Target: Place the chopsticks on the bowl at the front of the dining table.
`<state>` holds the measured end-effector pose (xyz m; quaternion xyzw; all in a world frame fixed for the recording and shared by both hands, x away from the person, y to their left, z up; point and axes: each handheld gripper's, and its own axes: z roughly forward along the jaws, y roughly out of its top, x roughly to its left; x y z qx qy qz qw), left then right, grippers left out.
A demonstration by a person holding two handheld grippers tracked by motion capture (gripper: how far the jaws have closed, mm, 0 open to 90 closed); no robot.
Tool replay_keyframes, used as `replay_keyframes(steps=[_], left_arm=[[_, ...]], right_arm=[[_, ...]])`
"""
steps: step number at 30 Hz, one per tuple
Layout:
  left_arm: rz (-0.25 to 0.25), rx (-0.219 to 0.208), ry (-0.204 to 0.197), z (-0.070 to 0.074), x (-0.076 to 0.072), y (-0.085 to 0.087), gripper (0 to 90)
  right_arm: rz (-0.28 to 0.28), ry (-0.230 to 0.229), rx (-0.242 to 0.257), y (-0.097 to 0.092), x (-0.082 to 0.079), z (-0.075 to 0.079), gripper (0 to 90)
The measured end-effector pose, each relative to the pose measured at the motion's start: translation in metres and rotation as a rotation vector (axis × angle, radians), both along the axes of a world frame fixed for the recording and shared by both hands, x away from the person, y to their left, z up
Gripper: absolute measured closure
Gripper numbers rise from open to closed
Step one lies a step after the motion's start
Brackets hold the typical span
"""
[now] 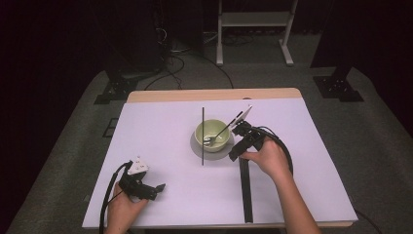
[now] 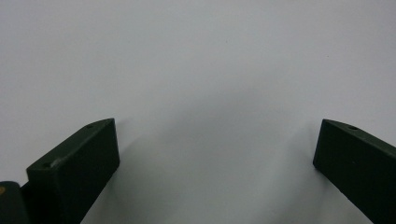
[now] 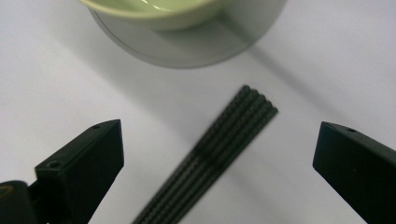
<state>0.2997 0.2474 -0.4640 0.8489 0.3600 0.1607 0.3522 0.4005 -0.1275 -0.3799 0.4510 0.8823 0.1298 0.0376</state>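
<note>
In the high view, the right tool [image 1: 237, 155] hovered over the upper end of a bundle of long black ribbed sticks [image 1: 246, 195] lying lengthwise on the white-covered worktop [image 1: 160, 141], just beside a pale green ceramic bowl [image 1: 213, 135] on a grey round saucer [image 1: 196, 145]. A metal fork [image 1: 221, 132] leaned inside the bowl. One thin black stick [image 1: 202, 136] lay apart on the bowl's other side. The hand hid much of the right tool, so its jaws were hard to read there. The left tool [image 1: 160, 187] rested near the front left edge.

In the left gripper view, the left tool [image 2: 217, 140] stood released, jaws wide apart over bare worktop.

In the right gripper view, the right tool [image 3: 219, 140] was also released, jaws spread either side of the bundle's blurred ribbed end [image 3: 219, 149] without touching it. The bowl [image 3: 154, 11] and saucer [image 3: 196, 46] were cut off at the top.
</note>
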Motion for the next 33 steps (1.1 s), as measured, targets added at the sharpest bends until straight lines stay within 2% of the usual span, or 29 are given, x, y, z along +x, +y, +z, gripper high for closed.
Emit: replay_keyframes(steps=[8, 15, 23, 33], left_arm=[[0.000, 0.001, 0.000, 0.000, 0.000, 0.000, 0.0], [0.000, 0.001, 0.001, 0.000, 0.000, 0.000, 0.0], [0.002, -0.002, 0.000, 0.000, 0.000, 0.000, 0.0], [0.001, 0.000, -0.001, 0.000, 0.000, 0.000, 0.0]], right_arm=[[-0.030, -0.002, 0.001, -0.032, -0.012, -0.007, 1.2], [-0.056, 0.000, 0.004, -0.050, -0.026, -0.019, 1.2], [-0.062, 0.024, 0.019, -0.052, -0.034, -0.040, 1.2], [-0.049, 0.030, 0.009, -0.045, -0.034, -0.048, 1.1]])
